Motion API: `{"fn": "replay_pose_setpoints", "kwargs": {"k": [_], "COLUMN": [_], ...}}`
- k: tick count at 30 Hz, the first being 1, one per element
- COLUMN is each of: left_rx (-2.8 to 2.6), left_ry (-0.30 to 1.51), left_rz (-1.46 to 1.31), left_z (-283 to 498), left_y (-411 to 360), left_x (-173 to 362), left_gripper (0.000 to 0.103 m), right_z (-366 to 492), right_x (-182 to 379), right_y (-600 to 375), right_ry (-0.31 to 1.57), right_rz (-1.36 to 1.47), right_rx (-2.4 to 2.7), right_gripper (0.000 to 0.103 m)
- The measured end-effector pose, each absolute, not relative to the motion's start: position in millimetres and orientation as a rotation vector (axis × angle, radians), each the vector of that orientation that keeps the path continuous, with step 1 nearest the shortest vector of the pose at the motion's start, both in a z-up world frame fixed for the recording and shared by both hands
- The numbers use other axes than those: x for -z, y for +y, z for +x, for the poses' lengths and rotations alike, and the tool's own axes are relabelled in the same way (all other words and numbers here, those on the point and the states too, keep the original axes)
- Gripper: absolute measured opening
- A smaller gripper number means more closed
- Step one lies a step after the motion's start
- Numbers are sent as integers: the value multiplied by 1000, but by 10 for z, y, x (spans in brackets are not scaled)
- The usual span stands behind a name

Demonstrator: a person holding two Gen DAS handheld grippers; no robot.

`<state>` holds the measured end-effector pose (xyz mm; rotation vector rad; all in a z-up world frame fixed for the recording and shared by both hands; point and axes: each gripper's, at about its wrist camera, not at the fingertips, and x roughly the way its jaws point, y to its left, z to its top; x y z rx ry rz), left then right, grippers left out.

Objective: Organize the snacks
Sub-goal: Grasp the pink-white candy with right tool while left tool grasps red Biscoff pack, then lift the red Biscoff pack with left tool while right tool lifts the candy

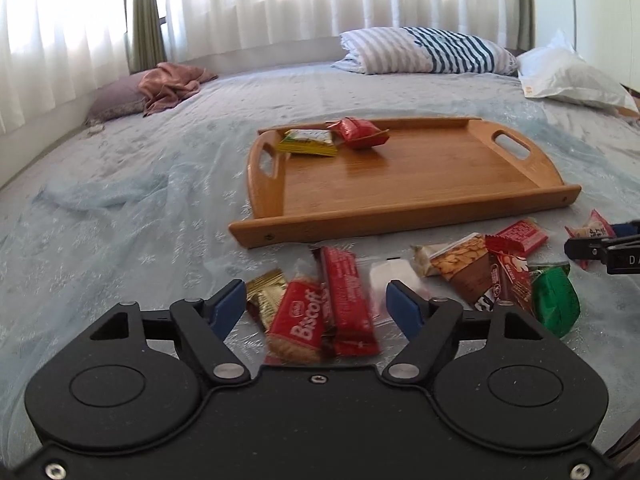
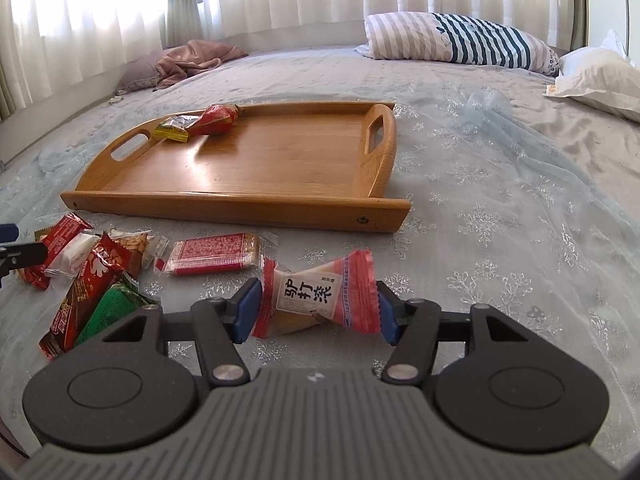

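The right gripper (image 2: 318, 306) pinched a pink twist-ended candy packet (image 2: 316, 294) by its crimped ends, long axis crosswise between the blue pads (image 2: 246, 310), above the pale bedspread (image 2: 500, 220) before the wooden tray (image 2: 240, 204). The left gripper (image 1: 318, 306) hung spread over a red Biscoff packet (image 1: 300, 326).
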<state>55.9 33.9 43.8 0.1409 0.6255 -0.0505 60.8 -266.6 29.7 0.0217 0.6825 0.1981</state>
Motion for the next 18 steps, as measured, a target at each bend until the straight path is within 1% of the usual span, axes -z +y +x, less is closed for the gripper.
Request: {"fn": "replay_pose_setpoints", "kwargs": {"k": [1, 3, 6, 7, 10, 14, 15, 16, 17, 18], "left_rx": [61, 61, 7, -4, -11, -22, -29, -40, -53, -64], "left_ry": [632, 644, 627, 622, 622, 618, 618, 615, 607, 597], "left_rz": [158, 181, 188, 169, 144, 253, 287, 326, 362, 385], "left_z": [575, 608, 617, 619, 634, 639, 642, 649, 658, 666], "left_y": [295, 236, 209, 235, 305, 191, 144, 94, 46, 18], "left_x": [-413, -366, -339, -351, -377, -307, -276, -236, -198, -179], "left_gripper": [60, 49, 43, 42, 43, 45, 50, 61, 65, 66], "right_z": [606, 604, 603, 604, 604, 606, 606, 603, 602, 600], "right_x": [-293, -282, -279, -278, -270, -265, -263, -259, -257, -254], "right_y": [-2655, -2652, -2657, -2660, -2667, -2660, -2657, -2653, -2654, -2656], "right_ry": [680, 677, 673, 673, 672, 667, 666, 664, 663, 661], "right_rz": [18, 17, 28, 31, 34, 26, 26, 26, 28, 32], "right_rx": [-197, -196, -195, -195, -196, -192, -191, -190, -190, -190], "right_gripper": [64, 65, 65, 66, 68, 71, 71, 71, 71, 72]}}
